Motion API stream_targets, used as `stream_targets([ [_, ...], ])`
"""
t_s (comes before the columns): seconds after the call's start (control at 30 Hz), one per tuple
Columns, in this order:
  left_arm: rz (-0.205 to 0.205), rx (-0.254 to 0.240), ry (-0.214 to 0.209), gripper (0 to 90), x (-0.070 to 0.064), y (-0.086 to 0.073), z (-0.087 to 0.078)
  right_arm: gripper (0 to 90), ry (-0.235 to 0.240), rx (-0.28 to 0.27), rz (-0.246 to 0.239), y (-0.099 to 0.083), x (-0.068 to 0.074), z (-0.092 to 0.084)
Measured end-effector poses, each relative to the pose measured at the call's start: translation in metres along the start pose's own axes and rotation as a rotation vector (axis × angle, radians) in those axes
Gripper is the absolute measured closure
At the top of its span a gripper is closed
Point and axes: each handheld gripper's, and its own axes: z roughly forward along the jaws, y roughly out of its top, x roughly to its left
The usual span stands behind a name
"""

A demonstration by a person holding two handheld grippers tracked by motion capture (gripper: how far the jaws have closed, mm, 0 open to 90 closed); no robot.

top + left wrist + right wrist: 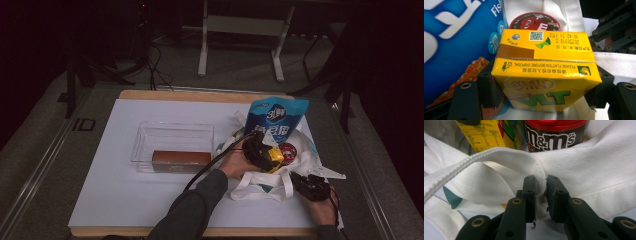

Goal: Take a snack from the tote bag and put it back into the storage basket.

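Gripping the yellow drink carton (544,82) in our left jaws, right jaws pinching the white canvas bag's rim (541,173) at six o'clock, we risk snagging it on the rim if that sags.

A yellow drink carton (546,75) stands at the mouth of a white cloth bag (599,170), printed top facing up, beside a red-lidded candy tub (535,22), the bag's rim bunched together.

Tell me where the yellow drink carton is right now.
In the high view the yellow drink carton sits between the left gripper's jaws at the mouth of the white tote bag, right of the clear tray, beside the M&M's tub.
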Motion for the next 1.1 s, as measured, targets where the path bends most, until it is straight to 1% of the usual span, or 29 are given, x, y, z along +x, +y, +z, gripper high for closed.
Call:
stream_targets([
  [0.13, -0.004, -0.012, 0.009, 28.7, 0.0, 0.002, -0.007, 77.0, 0.001, 0.0, 0.002, 0.0, 0.0, 0.0],
  [0.3, -0.006, -0.045, 0.016, 28.8, -0.002, 0.007, -0.018, 76.9, 0.002, -0.001, 0.0, 0.0, 0.0, 0.0],
  [0.4, -0.017, -0.066, 0.022, 28.8, -0.003, 0.01, -0.026, 76.9, 0.002, 0.0, 0.002, 0.0, 0.0, 0.0],
  [0.57, -0.001, -0.07, 0.045, 28.8, -0.007, 0.015, -0.037, 76.9, 0.002, -0.001, 0.001, 0.0, 0.0, 0.0],
  [0.63, -0.001, -0.07, 0.045, 28.8, -0.007, 0.015, -0.037, 76.9, 0.002, -0.001, 0.0, 0.0, -0.001, 0.0],
  [0.67, 0.017, -0.065, 0.053, 28.8, -0.009, 0.017, -0.044, 76.8, 0.003, -0.002, 0.001, 0.0, -0.001, 0.0],
  [0.8, 0.016, -0.071, 0.056, 28.8, -0.01, 0.019, -0.05, 76.9, 0.003, -0.002, 0.002, 0.0, -0.001, 0.0],
  [0.87, 0.011, -0.084, 0.057, 28.8, -0.011, 0.021, -0.056, 76.9, 0.003, -0.002, 0.002, 0.0, -0.001, 0.0],
  [0.93, 0.011, -0.087, 0.059, 28.8, -0.011, 0.021, -0.058, 76.9, 0.003, -0.002, 0.002, 0.0, -0.001, 0.0],
  [0.97, 0.005, -0.091, 0.064, 28.8, -0.012, 0.022, -0.062, 76.9, 0.003, -0.003, 0.003, 0.0, -0.001, 0.0],
  [1.0, 0.005, -0.091, 0.064, 28.8, -0.012, 0.022, -0.062, 76.9, 0.003, -0.003, 0.003, 0.0, -0.001, 0.0],
  [1.1, 0.007, -0.097, 0.066, 28.8, -0.015, 0.023, -0.07, 76.9, 0.004, -0.003, 0.003, 0.0, -0.001, 0.0],
])
